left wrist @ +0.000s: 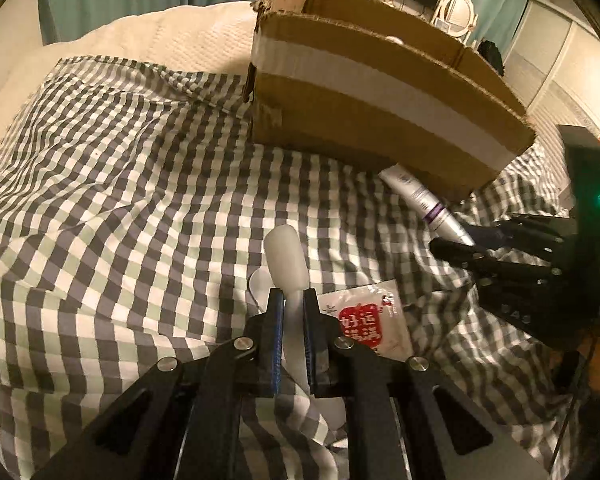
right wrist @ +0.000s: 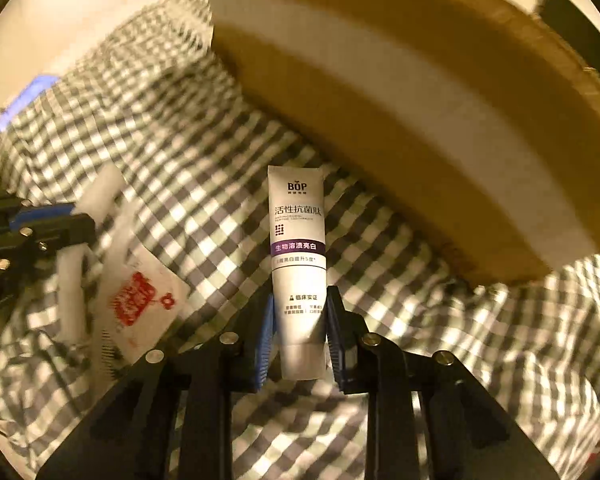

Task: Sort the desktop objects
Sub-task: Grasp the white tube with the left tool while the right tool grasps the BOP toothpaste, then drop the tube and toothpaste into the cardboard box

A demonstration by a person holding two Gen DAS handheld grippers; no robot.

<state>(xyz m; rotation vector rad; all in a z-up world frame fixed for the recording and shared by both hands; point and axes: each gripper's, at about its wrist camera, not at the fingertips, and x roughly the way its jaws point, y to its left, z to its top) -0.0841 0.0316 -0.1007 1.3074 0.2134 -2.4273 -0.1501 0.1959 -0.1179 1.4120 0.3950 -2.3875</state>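
Note:
My left gripper [left wrist: 293, 300] is shut on a translucent white plastic spoon-like object [left wrist: 286, 254], holding it by the handle just above the checked cloth. My right gripper [right wrist: 300, 304] is shut on a white toothpaste tube [right wrist: 298, 264] with a purple band, cap end between the jaws. The tube [left wrist: 428, 206] and right gripper [left wrist: 466, 246] also show in the left wrist view, beside the cardboard box [left wrist: 380, 104]. A white sachet with red print [left wrist: 370, 322] lies flat on the cloth between the grippers; it also shows in the right wrist view [right wrist: 140, 304].
The open cardboard box [right wrist: 400, 92] with a white tape band stands on the checked bedcover [left wrist: 120, 200], close ahead of both grippers. A white pillow [left wrist: 160, 36] lies behind it. A second white spoon [left wrist: 258, 284] lies under the left gripper.

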